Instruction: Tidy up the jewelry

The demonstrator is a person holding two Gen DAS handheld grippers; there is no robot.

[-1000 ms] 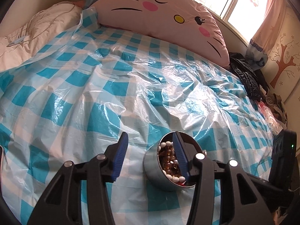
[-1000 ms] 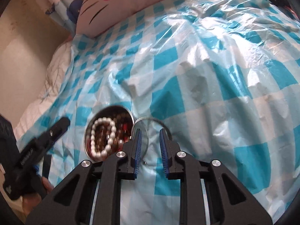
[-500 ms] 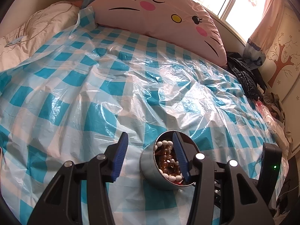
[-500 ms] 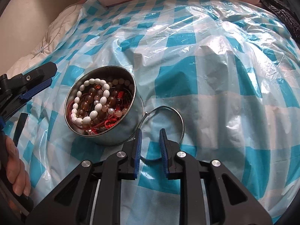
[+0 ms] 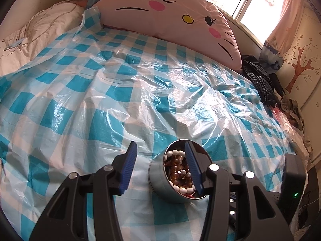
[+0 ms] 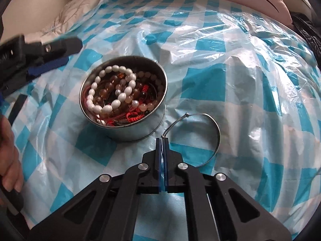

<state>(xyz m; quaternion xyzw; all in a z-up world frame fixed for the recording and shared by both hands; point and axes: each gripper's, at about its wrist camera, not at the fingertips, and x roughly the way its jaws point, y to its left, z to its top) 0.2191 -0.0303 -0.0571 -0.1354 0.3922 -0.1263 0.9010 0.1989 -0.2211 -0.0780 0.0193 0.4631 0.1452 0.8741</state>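
Observation:
A round metal tin (image 6: pixel 128 128) sits on the blue-checked plastic sheet (image 6: pixel 230 74). It holds a white bead bracelet (image 6: pixel 112 104), brown beads and red cords. A thin silver bangle (image 6: pixel 215 132) lies on the sheet just right of the tin. My right gripper (image 6: pixel 162 140) is shut on the bangle's near end. My left gripper (image 5: pixel 160 166) is open; its right finger hangs over the tin (image 5: pixel 160 184) and its left finger stands left of it. It shows at the left in the right wrist view (image 6: pixel 50 56).
A pink cat-face cushion (image 5: pixel 170 14) lies at the head of the bed. A beige quilt (image 5: pixel 36 32) is at the far left. Black clothes (image 5: pixel 260 82) are piled at the right edge, below a window with a pink curtain (image 5: pixel 280 16).
My right gripper has closed on the near end of the silver bangle; half a second ago its fingers stood apart. The left gripper has stayed open over the tin.

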